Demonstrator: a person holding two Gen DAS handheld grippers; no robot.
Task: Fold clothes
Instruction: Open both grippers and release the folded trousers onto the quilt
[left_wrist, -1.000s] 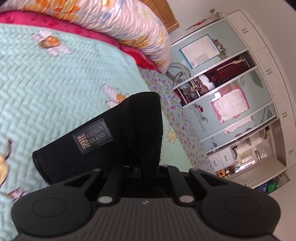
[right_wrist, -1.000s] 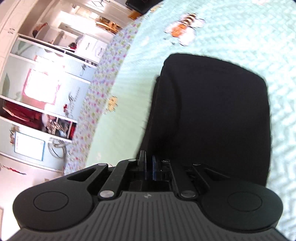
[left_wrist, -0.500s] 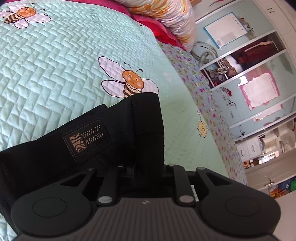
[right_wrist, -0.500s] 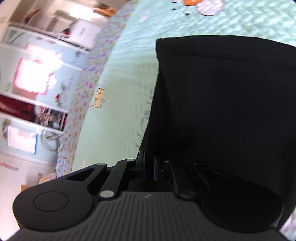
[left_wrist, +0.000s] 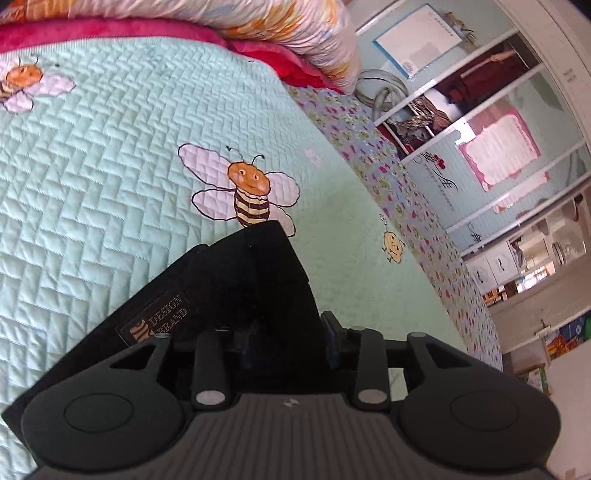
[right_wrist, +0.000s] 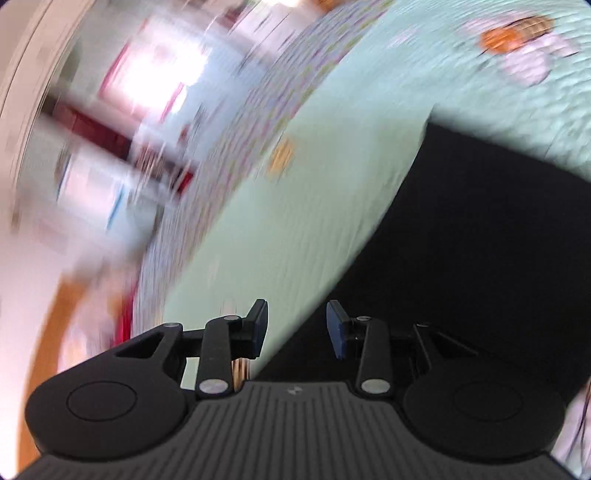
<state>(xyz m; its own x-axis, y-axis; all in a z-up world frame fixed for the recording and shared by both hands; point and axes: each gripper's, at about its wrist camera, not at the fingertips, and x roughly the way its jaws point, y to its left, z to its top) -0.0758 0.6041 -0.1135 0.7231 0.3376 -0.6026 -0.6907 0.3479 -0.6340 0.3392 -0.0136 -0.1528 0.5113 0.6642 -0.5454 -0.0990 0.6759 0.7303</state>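
Observation:
A folded black garment (left_wrist: 236, 291) with a brown "Design Brand" label (left_wrist: 159, 319) lies on the mint quilted bedspread (left_wrist: 92, 192). My left gripper (left_wrist: 288, 345) has its jaws apart, with a raised fold of the black cloth standing between the fingers. In the blurred right wrist view the same black garment (right_wrist: 472, 236) lies flat on the bedspread (right_wrist: 314, 177). My right gripper (right_wrist: 297, 326) is open and empty, low over the garment's left edge.
A bee picture (left_wrist: 247, 192) is on the quilt just beyond the garment. Pink and flowered pillows (left_wrist: 221, 26) lie at the head of the bed. The bed's flowered edge (left_wrist: 406, 206) drops toward a wardrobe with sliding doors (left_wrist: 498, 155).
Both grippers have opened and let go of the black garment, which now rests on the bed. The right gripper swings fast to the left; its view is blurred.

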